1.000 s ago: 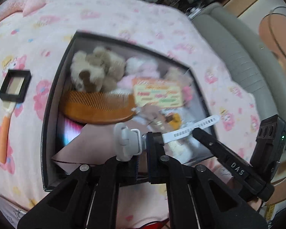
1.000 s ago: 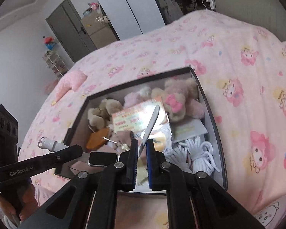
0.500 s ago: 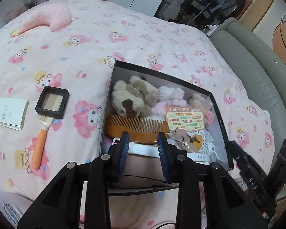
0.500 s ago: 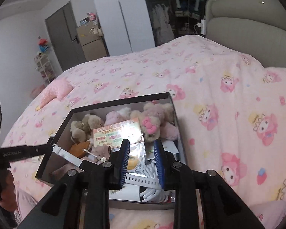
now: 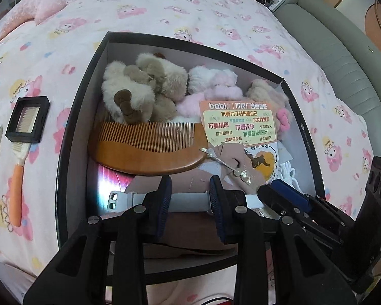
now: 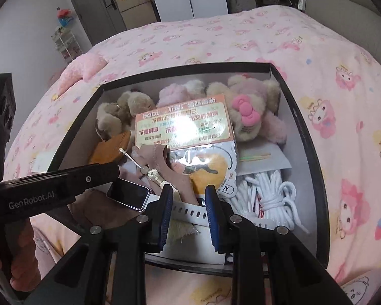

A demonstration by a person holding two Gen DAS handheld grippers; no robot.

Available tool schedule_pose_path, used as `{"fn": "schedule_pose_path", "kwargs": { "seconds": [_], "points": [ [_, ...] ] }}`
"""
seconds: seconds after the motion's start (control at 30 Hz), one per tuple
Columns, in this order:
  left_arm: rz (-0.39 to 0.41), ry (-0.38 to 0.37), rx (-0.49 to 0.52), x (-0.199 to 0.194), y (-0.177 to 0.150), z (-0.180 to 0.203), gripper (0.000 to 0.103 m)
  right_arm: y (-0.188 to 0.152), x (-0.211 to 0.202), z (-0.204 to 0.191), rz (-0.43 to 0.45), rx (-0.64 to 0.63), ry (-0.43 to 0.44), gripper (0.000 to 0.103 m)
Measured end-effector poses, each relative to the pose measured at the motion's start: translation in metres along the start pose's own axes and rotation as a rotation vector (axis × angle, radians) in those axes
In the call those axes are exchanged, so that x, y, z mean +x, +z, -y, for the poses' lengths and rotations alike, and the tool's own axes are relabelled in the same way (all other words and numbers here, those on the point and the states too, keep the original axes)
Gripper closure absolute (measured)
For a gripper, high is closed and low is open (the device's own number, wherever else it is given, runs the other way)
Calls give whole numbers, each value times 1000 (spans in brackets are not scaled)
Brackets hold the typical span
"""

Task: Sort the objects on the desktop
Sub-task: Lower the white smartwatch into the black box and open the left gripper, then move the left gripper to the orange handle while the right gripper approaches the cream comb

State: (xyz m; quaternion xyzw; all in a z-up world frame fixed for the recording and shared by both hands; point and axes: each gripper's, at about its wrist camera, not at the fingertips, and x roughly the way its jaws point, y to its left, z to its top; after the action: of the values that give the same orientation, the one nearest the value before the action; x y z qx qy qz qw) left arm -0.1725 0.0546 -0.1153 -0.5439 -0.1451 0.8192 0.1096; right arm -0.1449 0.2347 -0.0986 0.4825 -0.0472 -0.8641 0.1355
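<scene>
Across the near end of the black box (image 5: 71, 137), from the left, we note the white watch (image 5: 188, 200) lying flat with its long axis crosswise to both claws: buckle end at left, screen mid-way, holed strap running right. The left claw (image 5: 190, 198) stands released, its pads either side of the band but off it, having just been opening; the right claw (image 6: 188, 203) is likewise let go astride the holed strap (image 6: 190, 212), just opened too. We judge the watch delivered; the brush (image 5: 17, 178) and small mirror (image 5: 28, 119) outside the box lie nearest the left claw.
</scene>
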Motion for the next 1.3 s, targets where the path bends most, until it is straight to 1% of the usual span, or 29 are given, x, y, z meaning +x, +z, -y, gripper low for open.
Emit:
{"fn": "schedule_pose_path", "kwargs": {
  "seconds": [0.1,0.2,0.27,0.33,0.4,0.47,0.53,0.57,0.7,0.77,0.9,1.03,1.1,1.2,1.3],
  "points": [
    [-25,-2,12,-3,-5,0,73,-1,2,13,-40,64,58,80],
    [-51,-13,34,-9,-9,2,73,-2,-1,15,-48,63,75,80],
    [-48,-30,47,-15,-10,5,73,-4,-7,14,-25,53,59,80],
    [-17,-54,51,-22,-10,7,73,-5,-16,10,24,35,46,80],
    [-12,-63,51,-22,-9,9,73,-5,-23,5,64,18,76,80],
    [-30,-64,54,-16,-12,11,73,-5,-18,2,43,10,85,80],
    [-36,-48,58,-10,-15,12,73,-6,-8,1,-7,9,60,80],
    [-29,-45,59,-9,-17,11,72,-7,-6,1,-12,4,48,80],
    [-19,-89,4,-5,-18,0,72,-6,-4,2,-17,9,52,80],
    [-11,-98,-2,-4,-20,-2,72,-5,-2,2,-20,10,53,79],
    [14,-93,13,-6,-21,0,72,-4,2,2,-27,15,50,79],
    [69,-108,21,-24,-28,6,72,-5,-4,-1,6,12,20,76],
    [110,-99,38,-37,-35,13,72,-8,-14,-6,28,4,0,75],
    [152,-66,63,-57,-44,21,72,-9,-33,-14,53,-7,4,72],
    [175,-72,67,-75,-53,21,72,-11,-55,-22,94,4,-1,69]
  ]
}}
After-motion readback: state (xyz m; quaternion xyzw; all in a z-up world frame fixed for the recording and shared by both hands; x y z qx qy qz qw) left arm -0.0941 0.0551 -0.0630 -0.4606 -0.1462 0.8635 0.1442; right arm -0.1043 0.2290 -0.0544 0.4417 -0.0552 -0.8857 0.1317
